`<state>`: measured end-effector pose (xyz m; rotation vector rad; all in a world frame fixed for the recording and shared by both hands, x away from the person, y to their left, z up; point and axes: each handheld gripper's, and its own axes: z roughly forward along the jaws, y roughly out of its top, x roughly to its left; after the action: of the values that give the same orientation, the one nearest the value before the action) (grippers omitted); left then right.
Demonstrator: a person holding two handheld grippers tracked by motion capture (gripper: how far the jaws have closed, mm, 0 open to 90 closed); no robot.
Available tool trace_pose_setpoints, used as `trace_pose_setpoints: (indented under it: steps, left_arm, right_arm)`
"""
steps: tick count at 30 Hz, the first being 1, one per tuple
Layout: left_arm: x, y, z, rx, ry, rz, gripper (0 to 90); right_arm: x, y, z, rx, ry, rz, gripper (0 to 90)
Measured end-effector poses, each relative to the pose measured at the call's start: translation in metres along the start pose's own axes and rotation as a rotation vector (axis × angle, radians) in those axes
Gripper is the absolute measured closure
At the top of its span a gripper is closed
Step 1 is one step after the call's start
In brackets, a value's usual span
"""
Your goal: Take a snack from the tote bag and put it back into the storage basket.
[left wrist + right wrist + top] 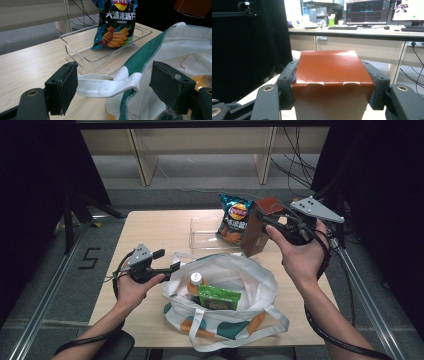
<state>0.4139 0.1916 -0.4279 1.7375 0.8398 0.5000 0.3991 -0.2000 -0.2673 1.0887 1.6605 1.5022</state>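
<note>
The left tongs (170, 268) are being held low and level in the left hand (134, 287) with their jaws standing apart, while the right tongs (270, 221) are being held raised in the right hand (300, 252), jaws pressing on something between them.

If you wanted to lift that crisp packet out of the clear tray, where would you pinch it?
Best by its top sealed edge, coming from above. The crisp packet stands nearly upright in the clear tray, leaning back, so the flat crimped top sticks up free. The tray walls hem in its lower part, and the puffed middle would probably slip or crush between fingers.
</note>
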Motion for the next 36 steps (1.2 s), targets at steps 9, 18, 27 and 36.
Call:
trace_pose_setpoints:
  steps: [9, 18, 27, 36]
  left_arm:
    - [0.001, 0.000, 0.000, 0.002, 0.000, 0.001, 21.3]
    - [0.000, 0.000, 0.000, 0.000, -0.001, 0.000, 21.3]
    - [0.001, 0.000, -0.001, -0.001, -0.001, -0.001, 21.3]
    - [0.000, 0.000, -0.001, -0.002, -0.002, 0.000, 21.3]
  right_arm:
    - [-0.006, 0.000, 0.011, -0.002, -0.021, -0.001, 39.6]
    - [-0.007, 0.001, 0.018, 0.008, -0.037, 0.024, 39.6]
    - [-0.008, 0.000, 0.031, 0.001, -0.043, 0.002, 39.5]
    - [-0.008, -0.001, 0.038, 0.011, -0.050, 0.026, 39.5]
